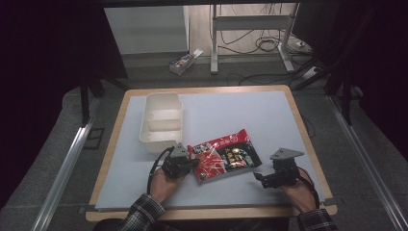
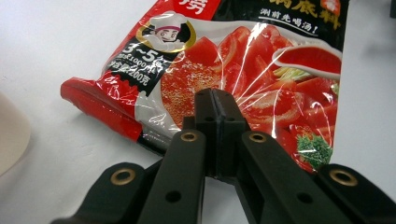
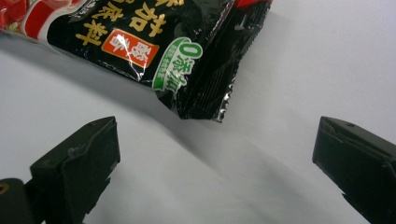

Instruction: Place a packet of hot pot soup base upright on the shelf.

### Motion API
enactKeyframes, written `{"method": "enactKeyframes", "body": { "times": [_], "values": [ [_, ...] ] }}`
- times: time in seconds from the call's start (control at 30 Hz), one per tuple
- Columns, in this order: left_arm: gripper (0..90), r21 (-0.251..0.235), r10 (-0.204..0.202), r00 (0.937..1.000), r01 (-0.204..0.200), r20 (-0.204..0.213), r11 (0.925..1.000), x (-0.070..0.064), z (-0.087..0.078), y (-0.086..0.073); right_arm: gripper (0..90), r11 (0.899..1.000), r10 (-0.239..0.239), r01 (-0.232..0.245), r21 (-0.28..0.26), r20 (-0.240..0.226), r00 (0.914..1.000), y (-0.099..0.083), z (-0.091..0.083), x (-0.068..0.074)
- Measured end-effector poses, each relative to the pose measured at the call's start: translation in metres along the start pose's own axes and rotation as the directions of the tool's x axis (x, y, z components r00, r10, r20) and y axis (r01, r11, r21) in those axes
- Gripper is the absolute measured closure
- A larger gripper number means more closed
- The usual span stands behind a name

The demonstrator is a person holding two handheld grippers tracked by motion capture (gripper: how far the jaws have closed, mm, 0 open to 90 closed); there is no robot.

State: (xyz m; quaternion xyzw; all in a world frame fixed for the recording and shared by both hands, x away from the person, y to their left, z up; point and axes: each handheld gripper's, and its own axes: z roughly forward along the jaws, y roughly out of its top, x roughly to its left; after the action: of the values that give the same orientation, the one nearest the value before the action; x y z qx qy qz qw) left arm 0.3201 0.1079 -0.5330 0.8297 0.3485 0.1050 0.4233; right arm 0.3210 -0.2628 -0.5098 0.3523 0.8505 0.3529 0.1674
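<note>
The soup-base packet [image 1: 223, 156] lies flat on the surface [image 1: 240, 115], just right of the white tub [image 1: 162, 122]. The left gripper [image 2: 217, 105] has its fingers [image 2: 205, 112] pressed together at the packet's near edge; whether they pinch film I cannot tell. The right gripper [image 3: 215, 158] waits with fingers [image 3: 79, 163] wide apart by the black corner. If lifting, it should take that corner squarely. The tub looks empty.
</note>
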Motion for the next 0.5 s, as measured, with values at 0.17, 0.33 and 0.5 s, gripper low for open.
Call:
{"method": "enactKeyframes", "body": {
  "times": [0.17, 0.33, 0.5],
  "values": [
    [90.0, 0.006, 0.008, 0.9999, -0.008, -0.012, 1.0000, 0.000, -0.001, -0.004, 0.0, 1.000, 0.011, -0.011, -0.002, -0.008, 0.9999, 0.002, -0.001, 0.002],
    [90.0, 0.005, -0.010, 0.9999, 0.010, 0.002, 0.9999, 0.004, -0.002, -0.008, 0.0, 0.999, 0.043, -0.045, -0.030, -0.068, 0.9967, 0.011, -0.004, 0.009],
    [90.0, -0.005, -0.001, 1.0000, 0.001, -0.004, 1.0000, 0.003, -0.001, -0.009, 0.4, 0.997, 0.070, -0.073, -0.026, -0.115, 0.9909, 0.023, -0.005, 0.016]
  ]
}}
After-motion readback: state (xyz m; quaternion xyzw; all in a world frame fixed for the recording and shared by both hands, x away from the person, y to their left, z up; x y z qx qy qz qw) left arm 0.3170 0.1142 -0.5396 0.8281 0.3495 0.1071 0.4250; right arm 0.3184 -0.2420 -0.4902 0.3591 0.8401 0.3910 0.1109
